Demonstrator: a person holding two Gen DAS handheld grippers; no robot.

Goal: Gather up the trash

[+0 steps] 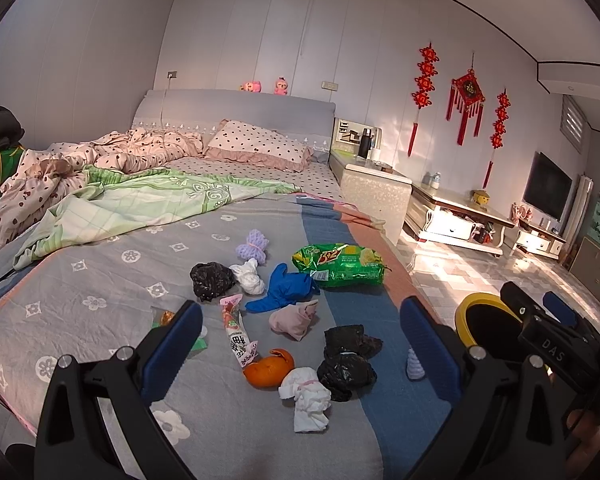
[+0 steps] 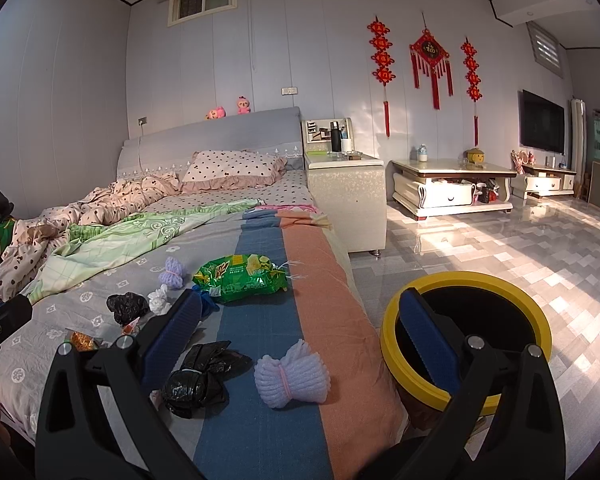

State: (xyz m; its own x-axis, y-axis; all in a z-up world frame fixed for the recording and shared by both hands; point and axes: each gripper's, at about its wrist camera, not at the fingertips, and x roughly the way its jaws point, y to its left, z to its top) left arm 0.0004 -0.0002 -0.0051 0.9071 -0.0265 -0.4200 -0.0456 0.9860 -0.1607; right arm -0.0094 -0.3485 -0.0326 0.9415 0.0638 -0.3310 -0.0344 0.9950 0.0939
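The bed [image 1: 112, 280] fills most of both views, its grey flowered cover crossed by a blue band and a salmon band along the edge nearest the floor. Beside that edge, on the tiled floor, stands the bin [image 2: 466, 334], black inside with a yellow rim and with nothing visible in it. The trash lies scattered on the bed's near end. Farthest up the bed is the green snack bag [image 1: 338, 266], which carries a red and yellow "3+2" mark; its smaller print is too fine to read. Just beside it lies a blue glove [image 1: 282, 288], with a pink cloth wad [image 1: 294, 318] below that. A black bag [image 1: 212, 280] sits next to a white tissue wad [image 1: 249, 276], and a purple foam net [image 1: 253, 245] lies beyond them. A long sausage wrapper [image 1: 236, 332] bears Chinese print that cannot be made out. Nearer the bed's foot are a second black bag [image 1: 346, 362], an orange peel [image 1: 269, 368] and another white wad [image 1: 306, 398], all close together. A second foam net [image 2: 292, 376] rests on the salmon band near the bin. The left gripper [image 1: 302, 348] hangs above this nearer cluster with its blue pads spread wide and nothing between them. The right gripper [image 2: 304, 344] is likewise spread and empty, one pad over the bed, the other over the bin's rim; seen from the left wrist, its body shows the letters "DAS".
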